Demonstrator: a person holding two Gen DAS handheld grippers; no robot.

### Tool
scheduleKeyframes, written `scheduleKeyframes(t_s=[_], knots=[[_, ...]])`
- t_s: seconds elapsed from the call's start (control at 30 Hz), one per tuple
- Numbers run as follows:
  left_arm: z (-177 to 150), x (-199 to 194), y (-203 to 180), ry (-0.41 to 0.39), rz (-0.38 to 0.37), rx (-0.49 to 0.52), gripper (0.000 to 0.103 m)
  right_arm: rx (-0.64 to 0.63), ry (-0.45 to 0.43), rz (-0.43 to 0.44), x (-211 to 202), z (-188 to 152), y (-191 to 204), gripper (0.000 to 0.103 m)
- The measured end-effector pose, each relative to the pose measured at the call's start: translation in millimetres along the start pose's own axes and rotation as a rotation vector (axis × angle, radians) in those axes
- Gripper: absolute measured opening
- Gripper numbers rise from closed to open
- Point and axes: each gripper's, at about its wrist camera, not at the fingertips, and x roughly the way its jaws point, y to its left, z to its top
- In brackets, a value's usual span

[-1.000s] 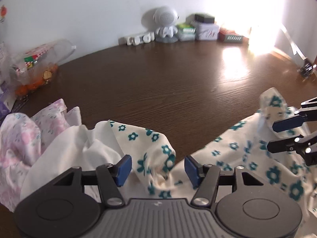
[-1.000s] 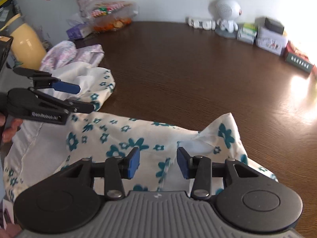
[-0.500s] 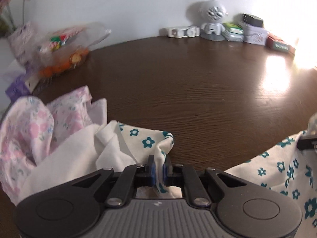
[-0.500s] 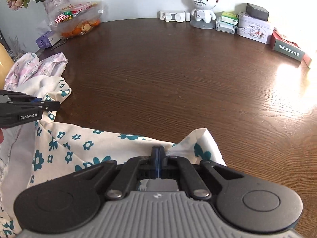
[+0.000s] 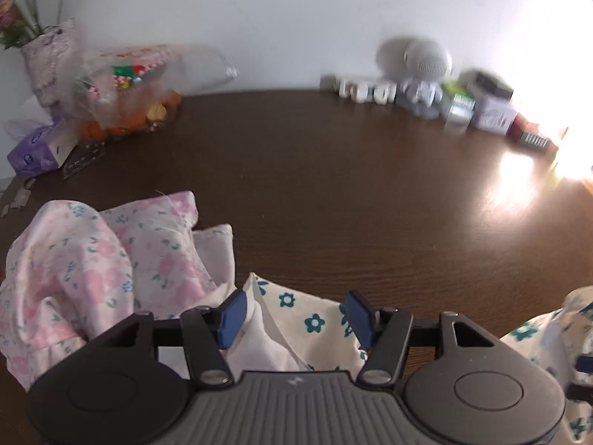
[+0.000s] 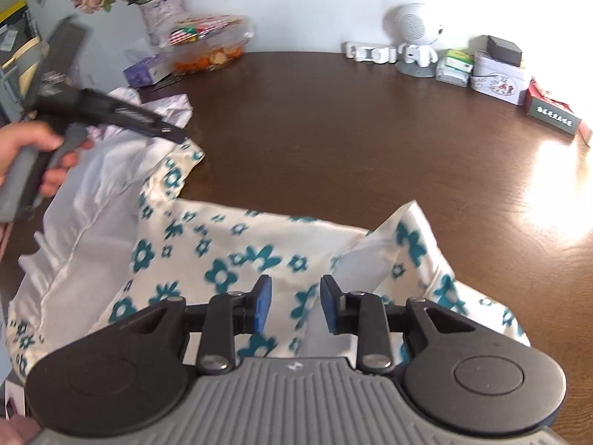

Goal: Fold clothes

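Note:
A cream garment with teal flowers (image 6: pixel 229 259) lies crumpled on the brown table's near side, its white inside showing at the left. My right gripper (image 6: pixel 295 307) is open just above its front edge, a cloth fold between the jaws. My left gripper (image 5: pixel 294 317) is open over the garment's left end (image 5: pixel 307 319). The left gripper also shows in the right wrist view (image 6: pixel 111 115), held in a hand above the cloth. A pink floral garment (image 5: pixel 92 270) lies bunched to the left.
Along the wall stand a white robot figure (image 6: pixel 417 37), small boxes (image 6: pixel 496 74), a bag of oranges (image 6: pixel 207 52), a purple tissue pack (image 5: pixel 37 148) and a flower vase (image 6: pixel 159 15). Bright sun glare covers the table's right side (image 6: pixel 556 193).
Both grippers were shut on the flowered garment half a second ago and have since opened, letting it go. The left gripper has lifted and swung left; the views are motion-blurred.

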Motion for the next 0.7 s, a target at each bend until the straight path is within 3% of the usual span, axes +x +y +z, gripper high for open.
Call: scheduleKeyframes(t_s=[0.13,0.17,0.2,0.23,0.3,0.37,0.4,0.57,0.7], knots=[[-8,9,-5,0.01,0.002,-0.006,0.04,-0.038,0.01,0.017,-10,-19,10,0.03],[-10,6,-2,0.0,-0.007,-0.012,0.033,-0.045,0.008,0.013,-15,-24,9,0.032],[-14,-2,2,-0.029,-0.015,-0.017,0.033,-0.053,0.006,0.008,-20,-28,8,0.037],[-18,-11,7,-0.062,-0.022,-0.022,0.035,-0.058,-0.007,-0.002,-28,-33,7,0.043],[-32,-40,19,-0.148,-0.056,-0.005,0.062,-0.067,-0.034,-0.022,-47,-44,3,0.051],[-54,-73,46,-0.227,-0.107,0.038,0.082,-0.081,-0.061,-0.035,-69,-56,2,0.064],[-69,-89,56,-0.255,-0.124,0.065,0.086,-0.094,-0.074,-0.04,-81,-64,3,0.073],[-148,-143,62,-0.294,-0.185,0.177,0.087,-0.139,-0.076,-0.099,-111,-107,15,0.073],[-206,-168,47,-0.277,-0.226,0.273,0.082,-0.093,-0.038,-0.047,-105,-132,24,0.063]])
